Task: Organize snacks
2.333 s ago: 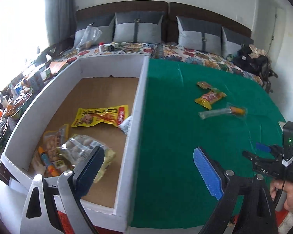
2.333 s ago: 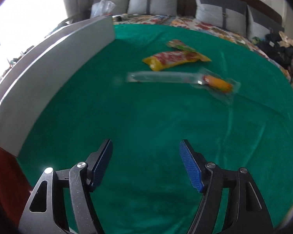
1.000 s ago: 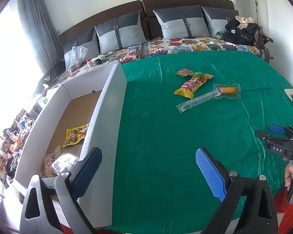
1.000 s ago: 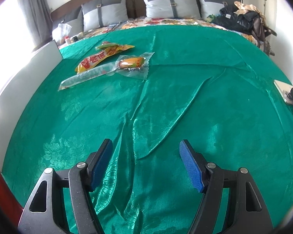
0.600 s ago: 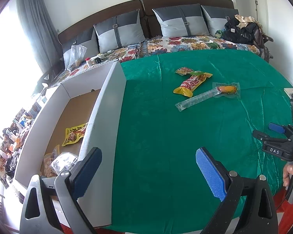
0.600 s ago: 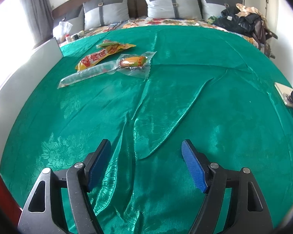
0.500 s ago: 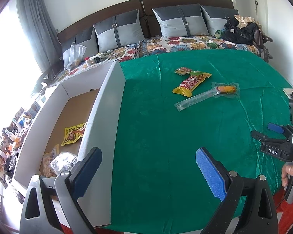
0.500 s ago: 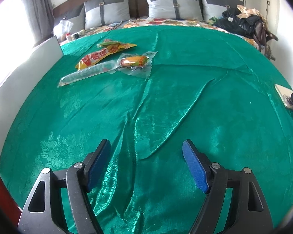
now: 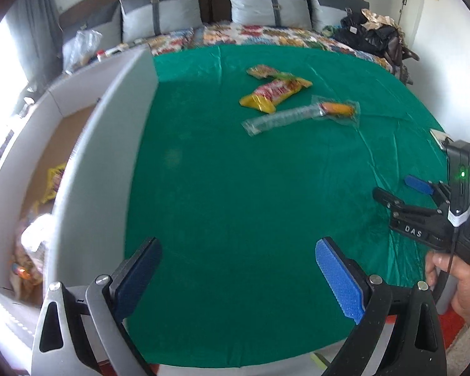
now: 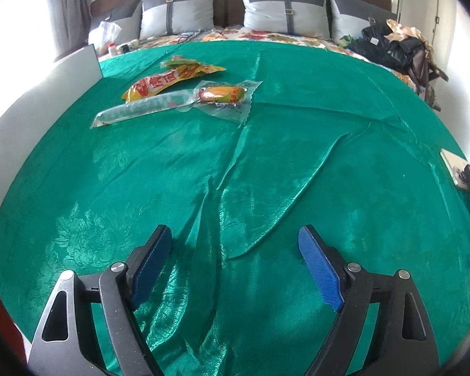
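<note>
**Both grippers empty, three snacks still out on the green cloth**

Nearest me, my left gripper (image 9: 238, 277) hangs over the front edge of the shiny green satin cloth (image 9: 235, 188) with its blue pads spread wide and nothing between them. My right gripper (image 10: 235, 264) is equally wide open and empty above a ridge of wrinkles in the same cloth.

Further out, well apart from both grippers, lie the remaining snacks: a long clear plastic tube pack (image 10: 141, 109), touching at its far end a clear pouch with an orange snack inside (image 10: 224, 95), and just behind them a yellow and red foil snack packet (image 10: 169, 80) with a small green-edged packet (image 10: 180, 60) at its far tip.

I judge the step in hand to be reaching for the next snack. To do it well I would take the clear tube first, since it lies nearest, close the pads across its narrow width, and lift it clear so the touching pouch is not dragged along.

Only the left view looks into the white-walled cardboard box (image 9: 109, 119), where a yellow packet (image 9: 54, 181) and other blurred bags already lie, and it also shows my right hand (image 9: 463, 279) holding its gripper. The right view shows the packets' overlaps far more clearly.
</note>
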The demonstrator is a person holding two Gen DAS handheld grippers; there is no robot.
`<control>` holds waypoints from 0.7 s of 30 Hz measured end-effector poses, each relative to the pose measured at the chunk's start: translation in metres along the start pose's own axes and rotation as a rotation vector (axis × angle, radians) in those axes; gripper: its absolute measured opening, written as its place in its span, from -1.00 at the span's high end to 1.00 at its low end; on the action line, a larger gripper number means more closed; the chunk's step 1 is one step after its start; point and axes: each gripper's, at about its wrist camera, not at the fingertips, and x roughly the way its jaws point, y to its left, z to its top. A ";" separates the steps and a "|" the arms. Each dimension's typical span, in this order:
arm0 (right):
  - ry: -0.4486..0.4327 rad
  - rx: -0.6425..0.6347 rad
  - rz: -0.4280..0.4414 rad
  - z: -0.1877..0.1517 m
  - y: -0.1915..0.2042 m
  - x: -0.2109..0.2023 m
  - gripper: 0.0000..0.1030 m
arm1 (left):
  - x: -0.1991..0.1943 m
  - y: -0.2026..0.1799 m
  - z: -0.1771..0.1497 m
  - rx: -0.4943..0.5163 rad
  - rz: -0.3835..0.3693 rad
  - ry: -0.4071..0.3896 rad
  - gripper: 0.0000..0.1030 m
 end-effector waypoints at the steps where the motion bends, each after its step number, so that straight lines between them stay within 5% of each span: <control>1: 0.000 0.002 0.001 0.000 0.000 0.000 -0.74 | 0.011 -0.003 -0.002 0.018 -0.023 0.038 -0.90; 8: 0.006 0.001 0.001 0.001 0.000 0.002 -0.81 | 0.045 -0.039 0.047 0.241 -0.013 0.036 -0.90; 17: 0.009 0.001 0.002 0.003 0.001 0.003 -0.84 | 0.125 -0.057 0.148 0.320 0.009 0.039 -0.87; 21: 0.009 0.001 0.002 0.003 0.002 0.004 -0.85 | 0.155 -0.057 0.156 0.331 0.005 0.100 -0.56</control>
